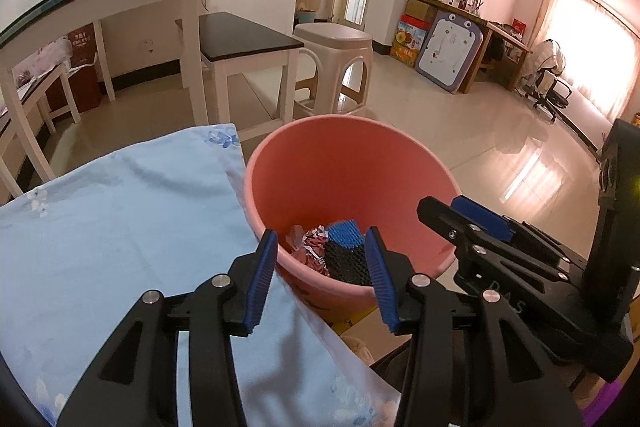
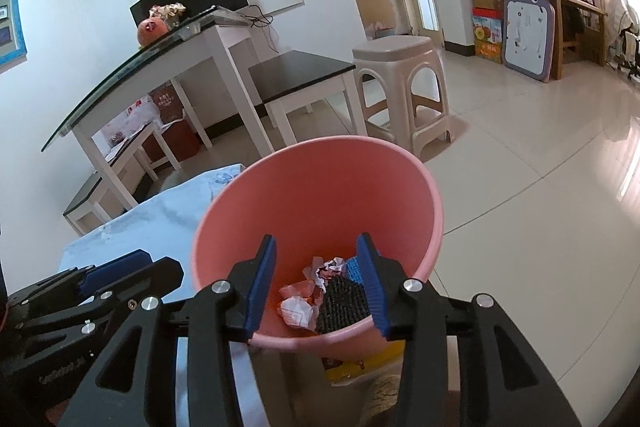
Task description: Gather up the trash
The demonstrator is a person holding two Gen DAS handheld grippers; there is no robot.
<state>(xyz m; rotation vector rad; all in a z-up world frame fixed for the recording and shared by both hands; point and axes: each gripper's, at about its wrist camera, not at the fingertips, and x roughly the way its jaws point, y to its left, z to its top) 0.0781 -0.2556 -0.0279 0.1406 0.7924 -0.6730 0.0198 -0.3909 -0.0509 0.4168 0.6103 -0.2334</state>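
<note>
Your left gripper point(image 1: 322, 279) and right gripper point(image 2: 316, 283) hang spread and empty over the bin point(image 2: 436, 223). Trash point(image 2: 304, 301) lies inside, so you look finished dropping.

Pink bin point(image 2: 320, 195), upright, just ahead of and below both tongs; at its bottom, crumpled red-and-white paper point(image 2: 298, 311) beside a black mesh piece point(image 2: 342, 303) with blue end.

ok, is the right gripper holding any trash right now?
No. The right gripper has its jaws spread with nothing between them; the crumpled paper lies at the bottom of the pink bin.
</note>
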